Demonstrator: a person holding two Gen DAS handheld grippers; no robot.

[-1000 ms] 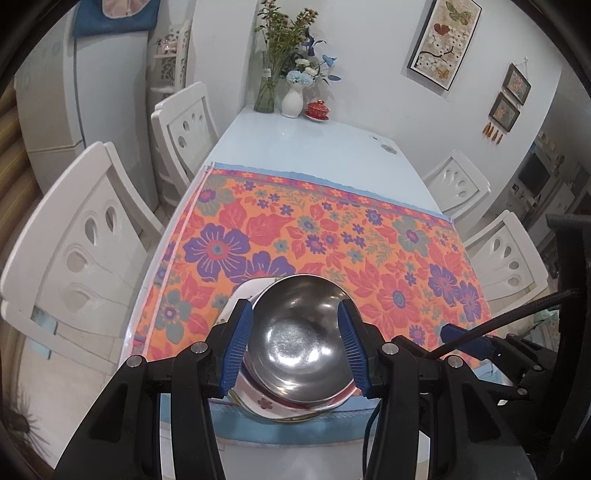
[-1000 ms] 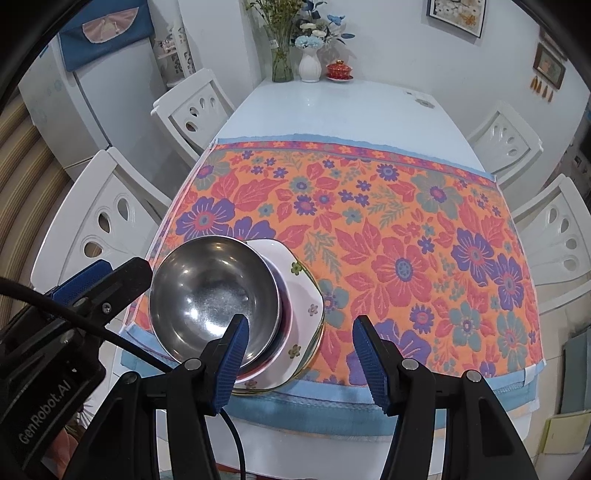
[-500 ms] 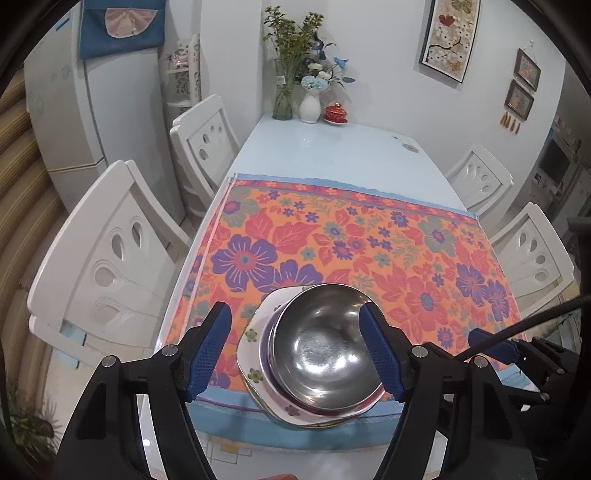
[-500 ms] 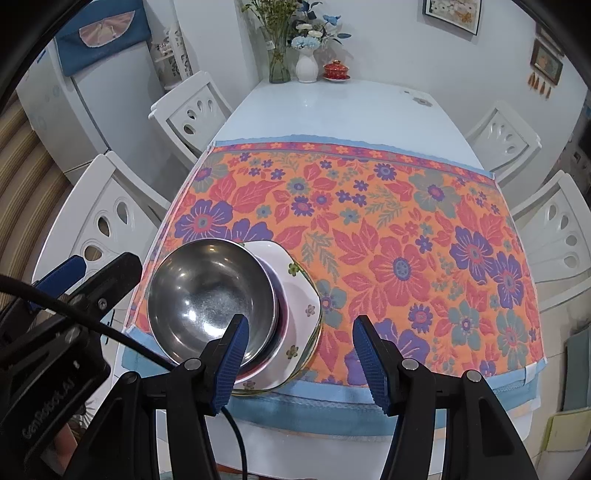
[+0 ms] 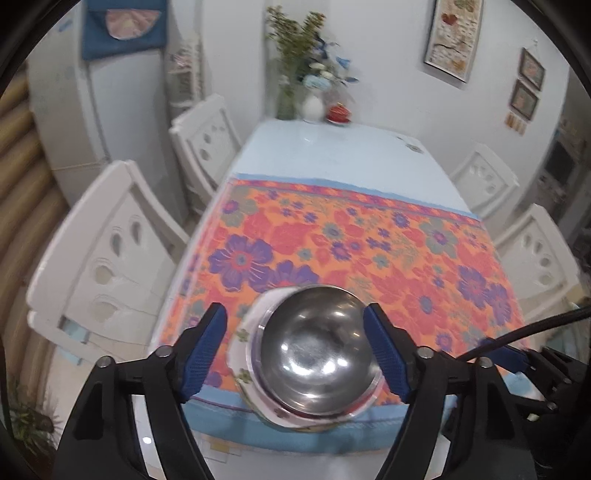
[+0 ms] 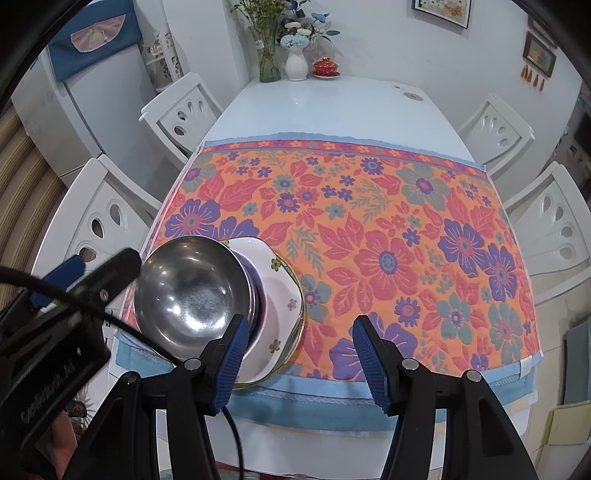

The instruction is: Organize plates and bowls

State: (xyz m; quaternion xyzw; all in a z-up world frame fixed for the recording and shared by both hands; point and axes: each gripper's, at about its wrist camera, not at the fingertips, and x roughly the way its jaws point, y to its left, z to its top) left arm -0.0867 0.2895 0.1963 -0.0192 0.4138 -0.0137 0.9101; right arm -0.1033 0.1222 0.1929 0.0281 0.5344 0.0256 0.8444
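steel bowl (image 5: pixel 317 347) nested on floral plates (image 6: pixel 280 295)

Bare floral cloth (image 6: pixel 388 221) right of stacked dishes (image 6: pixel 236 291)

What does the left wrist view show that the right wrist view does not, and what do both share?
Left wrist only: the left tool from behind, fingers apart on either side of the steel bowl, touching nothing; a butterfly picture in full.

Right wrist only: the right tool, open over the cloth; the stacked edges of the floral plates under the bowl.

Both: bowl on plates at the floral cloth's near left corner, white vase, red lidded cup.
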